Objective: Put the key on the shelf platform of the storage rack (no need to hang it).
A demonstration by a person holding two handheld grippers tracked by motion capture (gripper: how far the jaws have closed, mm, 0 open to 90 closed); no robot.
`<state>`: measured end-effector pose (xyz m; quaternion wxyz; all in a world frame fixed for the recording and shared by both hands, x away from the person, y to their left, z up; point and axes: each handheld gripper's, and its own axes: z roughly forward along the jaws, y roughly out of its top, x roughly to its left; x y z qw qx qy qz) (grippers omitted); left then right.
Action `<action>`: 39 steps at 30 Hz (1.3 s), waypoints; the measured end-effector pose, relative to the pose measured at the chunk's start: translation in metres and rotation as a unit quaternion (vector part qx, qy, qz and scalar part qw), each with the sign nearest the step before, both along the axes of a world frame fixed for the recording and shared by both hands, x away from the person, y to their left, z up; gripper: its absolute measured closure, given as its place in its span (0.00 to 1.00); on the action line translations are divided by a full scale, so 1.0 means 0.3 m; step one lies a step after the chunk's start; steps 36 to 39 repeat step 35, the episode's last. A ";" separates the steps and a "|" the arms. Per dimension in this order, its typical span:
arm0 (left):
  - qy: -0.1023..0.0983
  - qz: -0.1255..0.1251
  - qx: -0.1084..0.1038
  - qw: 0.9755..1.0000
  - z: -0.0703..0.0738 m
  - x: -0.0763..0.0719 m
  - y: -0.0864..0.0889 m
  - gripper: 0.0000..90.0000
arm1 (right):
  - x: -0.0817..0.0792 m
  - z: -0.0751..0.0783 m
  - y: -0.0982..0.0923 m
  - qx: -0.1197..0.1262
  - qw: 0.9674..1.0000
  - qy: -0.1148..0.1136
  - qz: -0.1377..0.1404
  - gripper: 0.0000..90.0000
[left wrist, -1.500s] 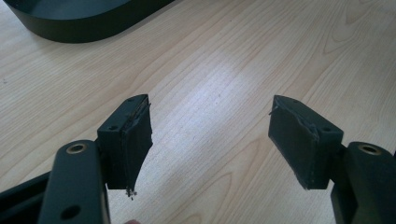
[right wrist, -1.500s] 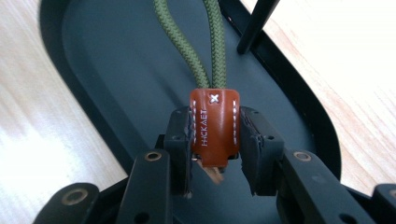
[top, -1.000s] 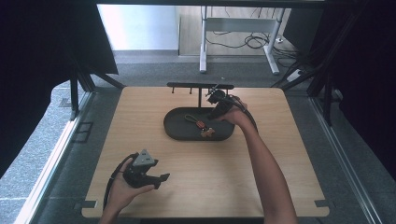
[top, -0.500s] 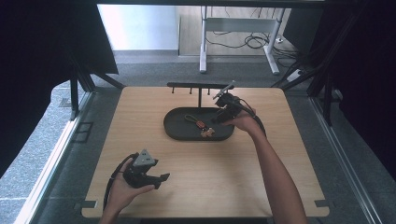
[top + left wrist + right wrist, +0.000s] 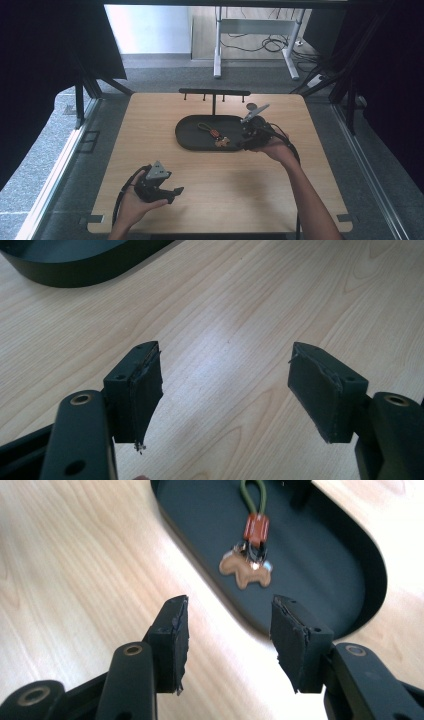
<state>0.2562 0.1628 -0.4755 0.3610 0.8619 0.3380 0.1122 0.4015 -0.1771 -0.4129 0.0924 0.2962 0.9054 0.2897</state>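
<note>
A pale wooden table (image 5: 215, 185) with a fine straight grain carries a shallow oval tray (image 5: 192, 137) of matt black material, set a little far of the middle. Inside the tray, toward its right end, lies a keyring (image 5: 216, 135): an olive-green cord loop, a flat orange-red tab, a small cluster of metal rings, and a tan charm shaped like a little animal. In the right gripper view the charm (image 5: 246, 571) lies flat on the smooth tray floor, with the cord loop (image 5: 252, 495) running off toward the far end.

Just beyond the tray stands a thin black rack (image 5: 214, 93), a horizontal bar with short pegs on a single upright post.

The right gripper (image 5: 246, 141) is held at the tray's right end, close to its rim, the hand (image 5: 276, 148) behind it and a black cable curling back along the wrist. Its jaws stand apart with nothing between them; their black rubbery pads (image 5: 177, 640) have ragged, worn edges, and they hover over the tray's near rim and the bare wood beside it.

The left gripper (image 5: 175, 191) rests low near the left front of the table, well apart from the tray, cradled in the left hand (image 5: 131, 202), with a grey three-cornered plate on top. Its jaws are spread wide and hold nothing, the frayed pads (image 5: 147, 390) over bare wood.
</note>
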 end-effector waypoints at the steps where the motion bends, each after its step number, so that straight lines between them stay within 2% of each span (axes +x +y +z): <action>1: 0.000 0.001 0.000 1.000 0.000 0.000 0.002 0.34 | -0.014 -0.006 -0.012 0.001 1.000 -0.002 -0.001 0.56; 5: 0.001 0.002 0.001 1.000 -0.001 0.000 0.001 0.34 | -0.071 -0.036 -0.055 0.006 1.000 -0.007 -0.006 0.56; 10: 0.003 -0.001 0.005 1.000 -0.005 -0.002 -0.013 0.34 | -0.156 -0.098 -0.120 0.014 1.000 -0.011 -0.023 0.55; 11: 0.003 -0.001 0.005 1.000 -0.005 -0.002 -0.013 0.34 | -0.156 -0.098 -0.120 0.014 1.000 -0.011 -0.023 0.55; 15: 0.005 -0.003 0.009 1.000 -0.010 -0.002 -0.022 0.34 | -0.228 -0.167 -0.181 0.030 0.998 -0.015 -0.046 0.55; 21: 0.006 -0.002 0.012 1.000 -0.012 -0.002 -0.028 0.34 | -0.296 -0.249 -0.233 0.053 0.996 -0.012 -0.064 0.56; 23: 0.006 -0.004 0.014 1.000 -0.014 -0.002 -0.033 0.34 | -0.299 -0.260 -0.235 0.042 0.997 -0.003 -0.061 0.55; 24: 0.007 -0.004 0.015 1.000 -0.014 -0.003 -0.034 0.34 | -0.301 -0.261 -0.238 0.039 0.997 -0.007 -0.061 0.55; 25: 0.007 -0.004 0.015 1.000 -0.014 -0.003 -0.034 0.34 | -0.301 -0.261 -0.238 0.039 0.997 -0.007 -0.061 0.55; 26: 0.007 -0.004 0.015 1.000 -0.015 -0.003 -0.037 0.34 | -0.301 -0.262 -0.246 0.051 0.996 -0.008 -0.067 0.55; 31: 0.004 -0.009 0.015 1.000 -0.011 -0.007 -0.041 0.34 | -0.309 -0.288 -0.242 0.042 0.997 -0.007 -0.066 0.52; 33: 0.003 -0.009 0.015 1.000 -0.008 -0.008 -0.037 0.34 | -0.311 -0.300 -0.249 0.041 0.996 -0.008 -0.073 0.51; 35: 0.002 -0.008 0.014 1.000 -0.007 -0.008 -0.033 0.34 | -0.310 -0.310 -0.265 0.037 0.995 -0.014 -0.090 0.50; 39: 0.002 -0.008 0.014 1.000 -0.007 -0.008 -0.033 0.34 | -0.310 -0.310 -0.265 0.037 0.995 -0.014 -0.090 0.50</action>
